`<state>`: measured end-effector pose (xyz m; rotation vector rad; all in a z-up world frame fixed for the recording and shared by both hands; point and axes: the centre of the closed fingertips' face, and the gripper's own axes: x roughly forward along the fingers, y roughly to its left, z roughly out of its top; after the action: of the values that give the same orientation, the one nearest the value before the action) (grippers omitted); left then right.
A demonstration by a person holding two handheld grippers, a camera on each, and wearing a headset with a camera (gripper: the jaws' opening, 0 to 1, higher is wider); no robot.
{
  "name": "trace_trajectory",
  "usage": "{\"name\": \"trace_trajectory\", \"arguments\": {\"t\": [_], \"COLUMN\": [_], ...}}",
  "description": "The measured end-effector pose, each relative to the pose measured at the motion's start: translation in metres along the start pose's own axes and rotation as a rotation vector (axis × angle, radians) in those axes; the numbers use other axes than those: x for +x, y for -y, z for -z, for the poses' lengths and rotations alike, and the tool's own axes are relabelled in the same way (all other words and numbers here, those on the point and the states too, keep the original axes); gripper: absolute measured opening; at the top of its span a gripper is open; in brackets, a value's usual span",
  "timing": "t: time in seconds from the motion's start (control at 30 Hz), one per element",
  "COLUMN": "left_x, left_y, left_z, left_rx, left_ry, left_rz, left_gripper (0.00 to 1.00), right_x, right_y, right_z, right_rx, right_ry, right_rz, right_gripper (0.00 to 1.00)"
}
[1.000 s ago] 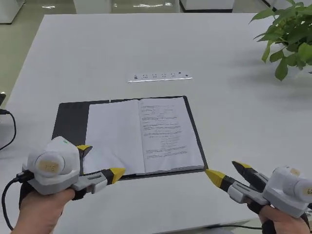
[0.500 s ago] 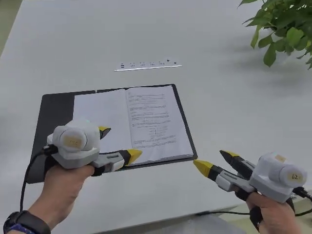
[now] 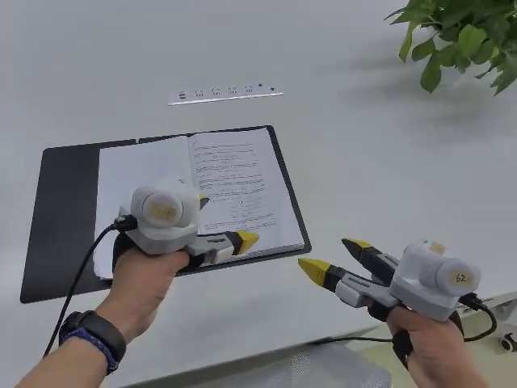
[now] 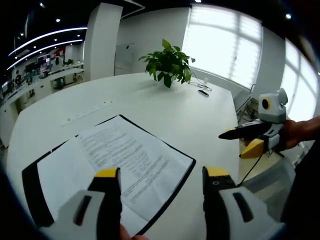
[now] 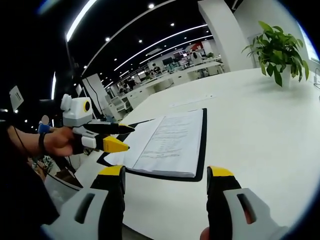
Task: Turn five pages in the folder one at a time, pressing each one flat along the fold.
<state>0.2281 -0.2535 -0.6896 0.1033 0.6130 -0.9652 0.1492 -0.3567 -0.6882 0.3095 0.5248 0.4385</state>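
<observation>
A black folder (image 3: 65, 218) lies open on the white table, with a blank left page (image 3: 137, 174) and a printed right page (image 3: 238, 190). My left gripper (image 3: 222, 218) hovers open above the folder's near edge, over the lower part of the pages, holding nothing. My right gripper (image 3: 333, 257) is open too, off the folder's near right corner above bare table. The left gripper view has the folder (image 4: 127, 160) beyond my open jaws and the right gripper (image 4: 247, 140) at the right. In the right gripper view the folder (image 5: 172, 142) lies ahead and the left gripper (image 5: 112, 137) is at the left.
A white power strip (image 3: 224, 93) is set into the table beyond the folder. A green potted plant (image 3: 460, 36) stands at the far right. The table's near edge (image 3: 266, 356) runs just below my hands. A cable (image 3: 81, 279) trails from the left gripper.
My left gripper has moved right and forward, from beside the folder's near left part to above its near edge by the pages. The right gripper has shifted slightly left. Both stay open.
</observation>
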Motion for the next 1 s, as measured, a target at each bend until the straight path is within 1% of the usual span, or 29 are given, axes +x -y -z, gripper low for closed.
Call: {"name": "trace_trajectory", "arguments": {"t": [0.1,0.13,0.17,0.23,0.33,0.43,0.63,0.77,0.87,0.93,1.0], "left_x": [0.018,0.020,0.028,0.037,0.050,0.061,0.081,0.092,0.097,0.103,0.106], "left_y": [0.007,0.007,0.008,0.012,0.016,0.018,0.013,0.011,0.011,0.010,0.012], "left_z": [0.002,0.002,0.003,0.004,0.007,0.010,0.019,0.026,0.028,0.031,0.033], "left_rx": [0.007,0.008,0.012,0.012,0.016,0.019,0.026,0.023,0.019,0.030,0.045], "left_ry": [-0.018,-0.021,-0.025,-0.029,-0.041,-0.053,-0.080,-0.095,-0.102,-0.109,-0.118], "left_rz": [0.015,0.016,0.017,0.024,0.020,0.020,0.014,0.007,-0.001,-0.008,-0.003], "left_gripper": [0.65,0.65,0.66,0.65,0.65,0.65,0.65,0.66,0.67,0.68,0.68], "right_x": [0.002,0.003,0.003,0.003,0.005,0.005,0.008,0.011,0.013,0.013,0.014], "right_y": [-0.001,-0.001,-0.001,-0.001,0.002,0.004,0.007,0.008,0.008,0.008,0.009], "right_z": [0.000,0.001,0.002,0.002,0.003,0.002,-0.002,-0.004,-0.002,-0.001,-0.001], "right_rx": [-0.002,-0.003,-0.004,-0.005,-0.002,0.004,0.005,0.009,0.007,0.006,0.011], "right_ry": [-0.006,-0.011,-0.014,-0.019,-0.025,-0.025,-0.028,-0.025,-0.035,-0.037,-0.037], "right_rz": [-0.007,-0.009,-0.011,-0.017,-0.017,-0.016,-0.022,-0.025,-0.033,-0.034,-0.033], "right_gripper": [0.65,0.65,0.65,0.65,0.65,0.65,0.65,0.65,0.65,0.65,0.65]}}
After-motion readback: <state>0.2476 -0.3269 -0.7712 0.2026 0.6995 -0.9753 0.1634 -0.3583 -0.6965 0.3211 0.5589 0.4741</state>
